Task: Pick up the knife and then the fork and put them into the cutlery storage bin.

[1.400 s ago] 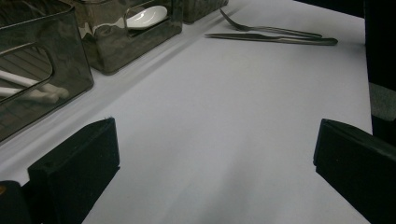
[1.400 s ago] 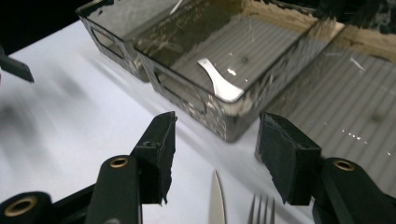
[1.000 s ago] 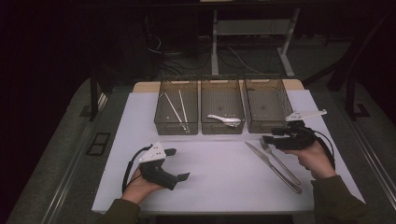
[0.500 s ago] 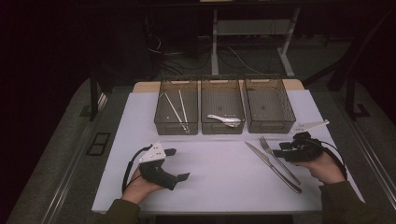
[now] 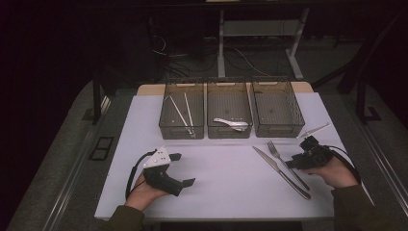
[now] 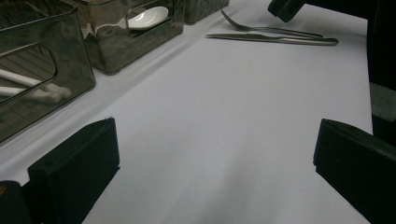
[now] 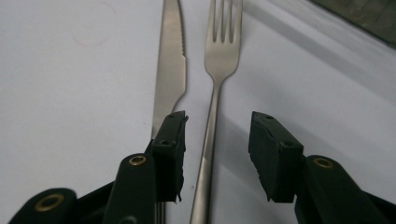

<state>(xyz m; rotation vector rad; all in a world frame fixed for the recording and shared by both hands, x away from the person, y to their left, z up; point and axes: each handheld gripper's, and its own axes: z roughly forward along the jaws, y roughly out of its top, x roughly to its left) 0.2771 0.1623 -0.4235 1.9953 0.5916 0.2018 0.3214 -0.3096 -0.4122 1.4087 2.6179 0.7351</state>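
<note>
Bare table lies open between both hands; three bins wall off the far side

1. The left gripper lies low at the near left in the high view, held in the left hand; its jaws stand wide apart with nothing between them.
2. The right gripper sits low at the near right, gripped by the right hand, pointing leftward.
3. Its jaws, partly parted, have just been closing; their pads press on nothing.
</note>
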